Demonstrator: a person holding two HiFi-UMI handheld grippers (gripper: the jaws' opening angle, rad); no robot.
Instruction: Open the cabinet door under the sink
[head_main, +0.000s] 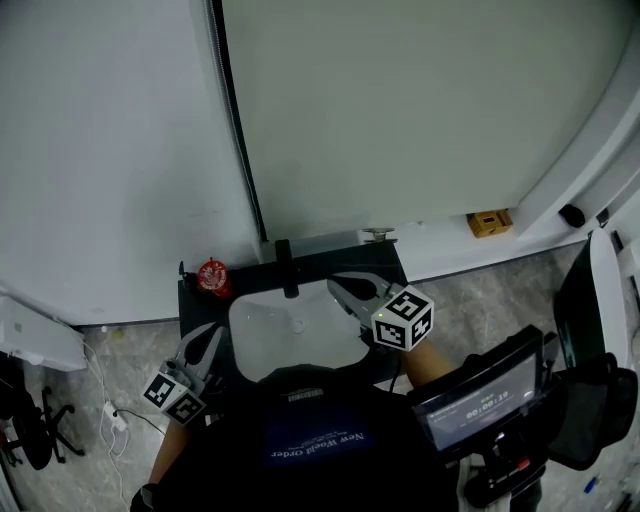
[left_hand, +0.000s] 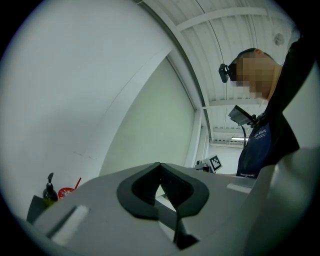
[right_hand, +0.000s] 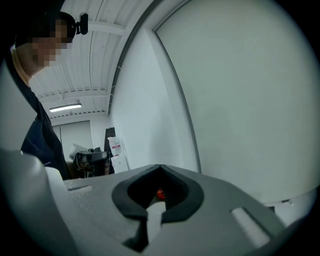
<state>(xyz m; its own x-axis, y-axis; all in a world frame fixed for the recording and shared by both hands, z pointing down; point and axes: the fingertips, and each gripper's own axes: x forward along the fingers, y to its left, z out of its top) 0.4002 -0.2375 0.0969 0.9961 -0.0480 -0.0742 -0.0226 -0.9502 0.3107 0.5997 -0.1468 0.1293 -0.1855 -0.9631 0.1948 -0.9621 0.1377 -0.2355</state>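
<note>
A white sink basin (head_main: 290, 330) is set in a black counter (head_main: 390, 262) against the wall, with a black faucet (head_main: 286, 268) behind it. The cabinet door below is hidden by the counter and the person's body. My right gripper (head_main: 335, 285) hovers over the basin's right side, shut and holding nothing; in the right gripper view (right_hand: 160, 167) its jaws meet at the tip. My left gripper (head_main: 212, 335) is at the basin's left front corner, also shut and empty, with the jaws closed together in the left gripper view (left_hand: 160, 165).
A red object (head_main: 213, 277) and a dark soap bottle (left_hand: 49, 192) stand on the counter's left rear corner. A brown box (head_main: 489, 222) lies on the floor by the wall at right. A screen on a stand (head_main: 480, 405) is at right, an office chair (head_main: 30, 425) at left.
</note>
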